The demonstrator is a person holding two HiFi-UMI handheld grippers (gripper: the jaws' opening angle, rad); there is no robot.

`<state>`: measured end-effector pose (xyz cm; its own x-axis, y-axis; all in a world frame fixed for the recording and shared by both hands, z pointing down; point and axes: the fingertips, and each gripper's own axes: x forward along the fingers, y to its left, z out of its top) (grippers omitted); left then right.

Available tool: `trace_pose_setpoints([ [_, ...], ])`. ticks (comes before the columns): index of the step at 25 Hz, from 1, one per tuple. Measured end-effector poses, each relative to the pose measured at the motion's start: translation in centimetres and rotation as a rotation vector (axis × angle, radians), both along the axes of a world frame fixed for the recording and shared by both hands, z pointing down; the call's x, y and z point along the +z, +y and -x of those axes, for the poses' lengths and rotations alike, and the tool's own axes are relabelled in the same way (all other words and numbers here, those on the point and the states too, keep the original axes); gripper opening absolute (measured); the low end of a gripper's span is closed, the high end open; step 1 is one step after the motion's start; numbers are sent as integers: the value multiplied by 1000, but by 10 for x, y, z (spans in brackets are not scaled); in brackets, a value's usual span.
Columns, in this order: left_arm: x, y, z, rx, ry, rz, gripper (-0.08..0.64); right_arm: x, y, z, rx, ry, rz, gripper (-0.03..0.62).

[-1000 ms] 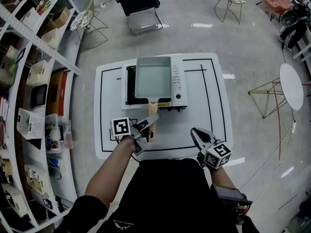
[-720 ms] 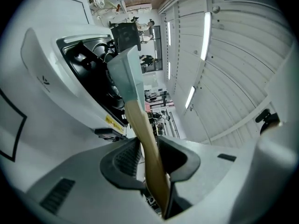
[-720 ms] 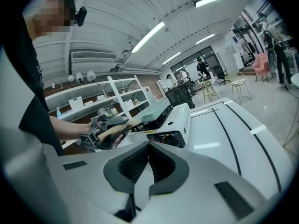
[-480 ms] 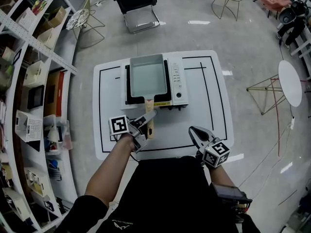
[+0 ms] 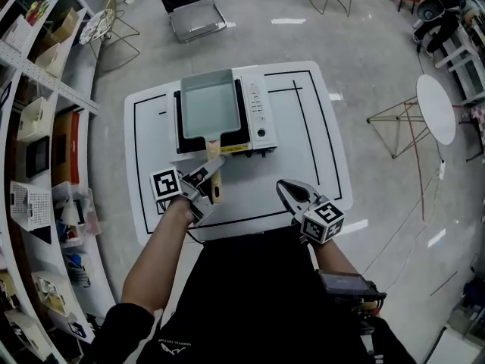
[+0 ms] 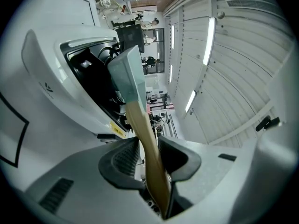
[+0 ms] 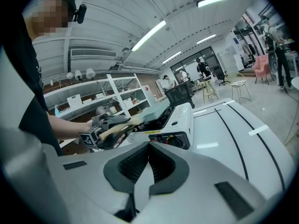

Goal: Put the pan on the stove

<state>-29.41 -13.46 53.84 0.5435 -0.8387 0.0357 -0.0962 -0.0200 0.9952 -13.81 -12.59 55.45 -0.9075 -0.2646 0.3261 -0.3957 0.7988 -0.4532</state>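
The square grey pan [image 5: 206, 103] sits flat on the black burner of the white portable stove [image 5: 260, 117], on the white table [image 5: 318, 150]. Its wooden handle [image 5: 214, 174] sticks out towards me over the stove's front edge. My left gripper [image 5: 208, 177] is round that handle and its jaws are opening. In the left gripper view the handle [image 6: 144, 134] runs between the jaws of the left gripper [image 6: 148, 160], with a slit of daylight beside the left pad. My right gripper [image 5: 288, 193] hovers at the table's near right edge, shut and empty, its jaws [image 7: 148, 164] closed together.
The stove's control knob [image 7: 174, 140] faces me. Black lines mark the tabletop [image 7: 243, 120]. Shelving with boxes [image 5: 38, 127] runs along the left. A black chair [image 5: 189, 6] stands beyond the table and a round white side table [image 5: 436, 108] at the right.
The pan has shifted left, from over the stove's control panel to squarely over the burner. The left gripper has followed with the handle. The right gripper has stayed put.
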Motion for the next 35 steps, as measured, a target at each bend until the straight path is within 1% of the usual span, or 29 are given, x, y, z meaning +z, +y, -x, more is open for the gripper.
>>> trace_pose_setpoints([
  [3, -2, 0, -2, 5, -13, -8, 143, -2, -1, 1, 7, 6, -6, 26],
  [5, -2, -1, -2, 8, -14, -9, 172, 0, -2, 2, 5, 12, -19, 25],
  [11, -2, -2, -2, 21, -40, -12, 257, -2, -3, 5, 8, 17, -20, 26],
  [17, -7, 3, -1, 29, -53, -35, 285, -6, -1, -1, 16, 15, -22, 26],
  [20, -8, 6, 1, 20, -57, -43, 293, -6, -1, -3, 15, 6, -25, 26],
  [26, -17, 16, 8, -44, -72, -74, 296, -11, 1, -8, 15, -26, -8, 26],
  [32, -27, 37, 17, -143, -114, -64, 296, -24, -1, -9, -39, -60, -10, 25],
  [35, -28, 48, 19, -188, -135, -65, 296, -22, -2, -13, -74, -62, -25, 26],
])
